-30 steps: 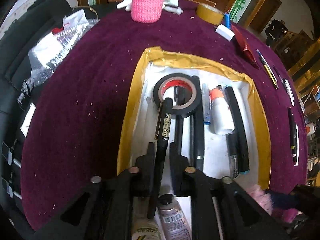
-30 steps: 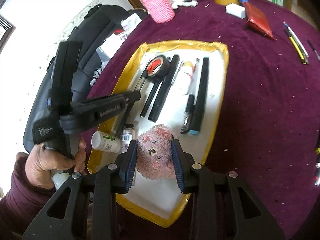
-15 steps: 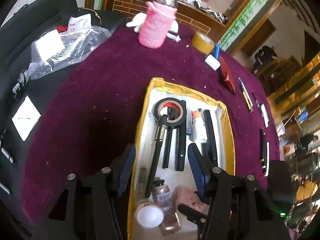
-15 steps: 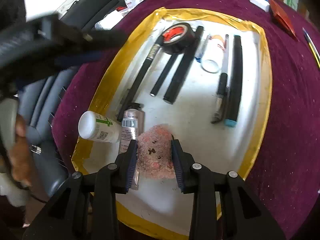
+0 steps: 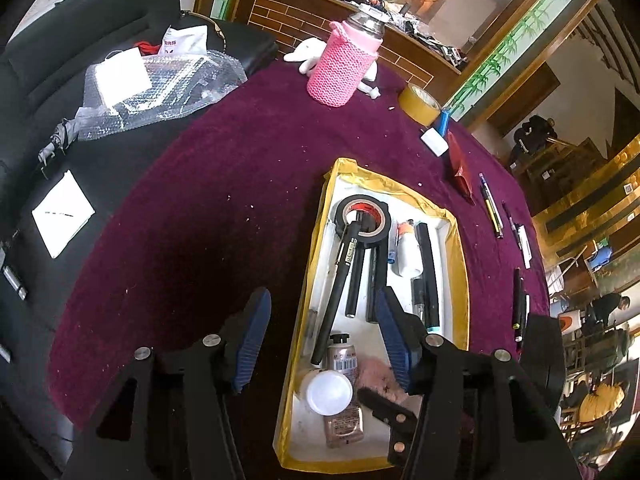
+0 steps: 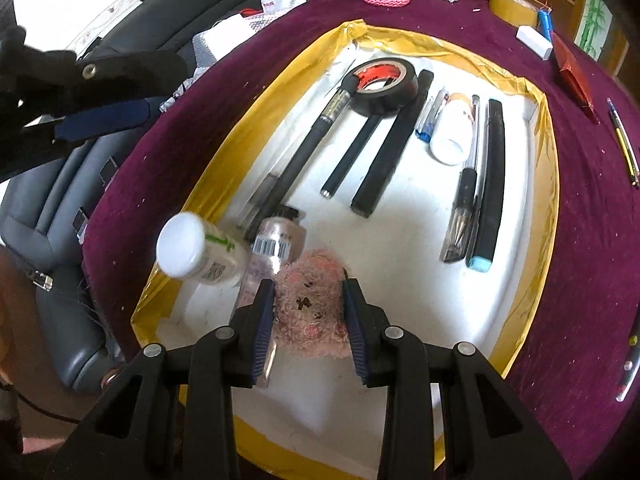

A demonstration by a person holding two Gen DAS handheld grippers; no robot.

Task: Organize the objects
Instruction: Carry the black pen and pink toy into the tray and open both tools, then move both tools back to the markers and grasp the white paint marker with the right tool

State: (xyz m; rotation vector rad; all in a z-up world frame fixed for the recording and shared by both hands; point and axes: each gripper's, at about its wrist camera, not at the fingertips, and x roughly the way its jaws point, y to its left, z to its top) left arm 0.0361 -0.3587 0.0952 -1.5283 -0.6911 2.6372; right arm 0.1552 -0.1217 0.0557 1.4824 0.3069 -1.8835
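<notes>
While the right gripper (image 6: 308, 312) is clamped on the pink fuzzy plush (image 6: 310, 300) low over the near end of the gold-edged tray (image 6: 546, 168), the left gripper (image 5: 324, 338) hangs above the tray's left rim, jaws spread wide, holding nothing. Plush sits between both blue pads, touching each, just beside a small barcode bottle (image 6: 276, 244) and a white-capped bottle (image 6: 196, 250) that leans at the tray's near-left corner. Tray contents further in: black tape roll (image 6: 382, 80) with red core at the far end, a long black pen (image 6: 304, 152) with its tip resting on the roll's rim, two more black sticks alongside, a white glue bottle (image 6: 450, 132), a clear pen and a black marker with teal cap (image 6: 486, 184) on the right side. Tray lies on the desk (image 5: 200, 208), which has a maroon cloth. Off-tray on the desk: pink knit-sleeved flask (image 5: 342, 68), tan tape roll (image 5: 420, 104), white eraser (image 5: 434, 142), loose pens (image 5: 492, 210) along the right edge. In the left view the plush (image 5: 376, 374) shows only partly behind the gripper finger.
</notes>
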